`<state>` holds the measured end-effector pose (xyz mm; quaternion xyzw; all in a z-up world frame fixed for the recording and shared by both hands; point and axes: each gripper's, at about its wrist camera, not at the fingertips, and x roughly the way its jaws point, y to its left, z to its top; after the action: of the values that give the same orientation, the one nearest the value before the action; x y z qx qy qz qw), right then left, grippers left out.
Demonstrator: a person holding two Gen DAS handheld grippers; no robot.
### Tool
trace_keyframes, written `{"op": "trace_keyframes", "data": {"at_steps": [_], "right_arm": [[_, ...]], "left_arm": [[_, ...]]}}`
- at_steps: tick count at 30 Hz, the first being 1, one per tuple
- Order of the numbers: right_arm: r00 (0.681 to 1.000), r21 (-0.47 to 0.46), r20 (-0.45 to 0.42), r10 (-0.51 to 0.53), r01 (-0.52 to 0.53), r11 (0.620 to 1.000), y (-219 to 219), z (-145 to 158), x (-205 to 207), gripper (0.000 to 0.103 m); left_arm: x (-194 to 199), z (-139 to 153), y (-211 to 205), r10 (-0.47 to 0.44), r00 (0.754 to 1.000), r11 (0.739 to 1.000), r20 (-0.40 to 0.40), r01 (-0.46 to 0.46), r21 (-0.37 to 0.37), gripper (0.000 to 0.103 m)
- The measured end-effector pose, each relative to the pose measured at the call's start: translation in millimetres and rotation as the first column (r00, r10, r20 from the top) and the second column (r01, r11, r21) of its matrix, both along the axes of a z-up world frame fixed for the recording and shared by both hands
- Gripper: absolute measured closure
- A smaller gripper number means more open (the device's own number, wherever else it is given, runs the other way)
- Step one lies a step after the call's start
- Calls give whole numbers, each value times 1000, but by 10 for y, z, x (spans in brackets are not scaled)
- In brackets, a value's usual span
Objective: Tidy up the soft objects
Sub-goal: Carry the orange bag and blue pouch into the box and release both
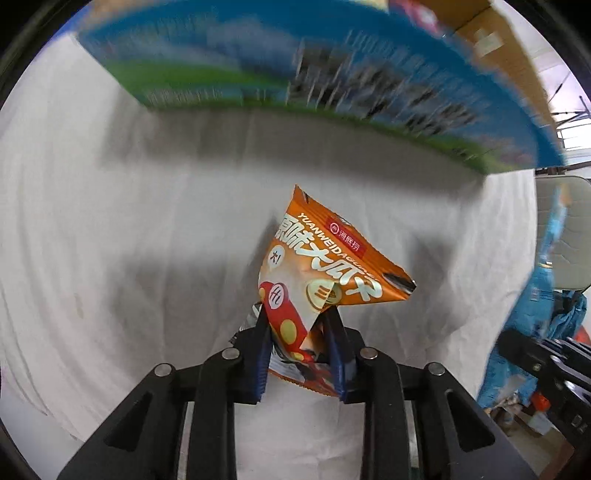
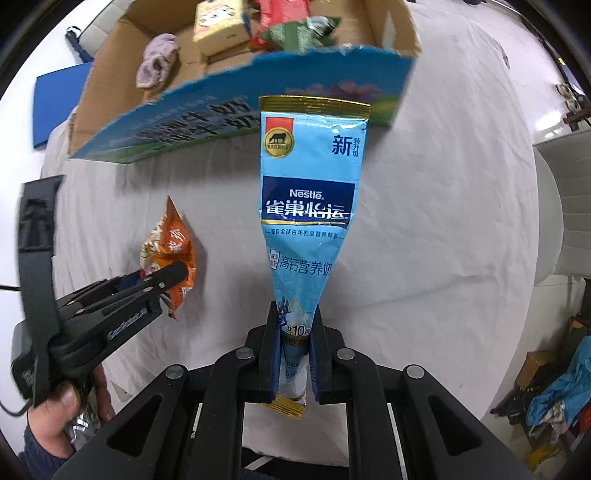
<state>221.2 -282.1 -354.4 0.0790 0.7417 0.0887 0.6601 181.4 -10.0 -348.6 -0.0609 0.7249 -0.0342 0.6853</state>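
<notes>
My left gripper (image 1: 297, 314) is shut on an orange snack bag (image 1: 325, 266) and holds it above the white cloth (image 1: 110, 240). From the right wrist view the left gripper (image 2: 177, 271) and its orange bag (image 2: 168, 243) show at the left. My right gripper (image 2: 295, 314) is shut on the lower end of a long blue Nestle milk powder bag (image 2: 308, 192), which sticks out toward the box. The open cardboard box (image 2: 110, 77) with a blue printed flap (image 2: 207, 122) lies ahead; the flap also shows blurred in the left wrist view (image 1: 295, 92).
Inside the box lie a purple sock-like cloth (image 2: 157, 61), a yellow pack (image 2: 221, 26) and red and green bags (image 2: 291, 29). A blue mat (image 2: 55, 107) lies left of the box. A white chair (image 2: 561, 206) stands at the right. Clutter sits at the lower right.
</notes>
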Motion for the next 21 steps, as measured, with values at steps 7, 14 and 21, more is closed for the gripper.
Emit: {"op": "trace_keyframes", "data": {"at_steps": [7,14,21], "right_arm": [[996,74,75,41,-47,996,135,520,101,90],[981,126,178,75,-98,987,309,1137,390,90],[970,99,225,95,-119,988,512,1340,902,90]], "left_arm": [[29,938,-9,-10,984,999,180,17,-38,79],[335,1703,-58,-10,948,996,320,38,-81,79],[863,1845,75,5,939,995,343,29,-96,79]]}}
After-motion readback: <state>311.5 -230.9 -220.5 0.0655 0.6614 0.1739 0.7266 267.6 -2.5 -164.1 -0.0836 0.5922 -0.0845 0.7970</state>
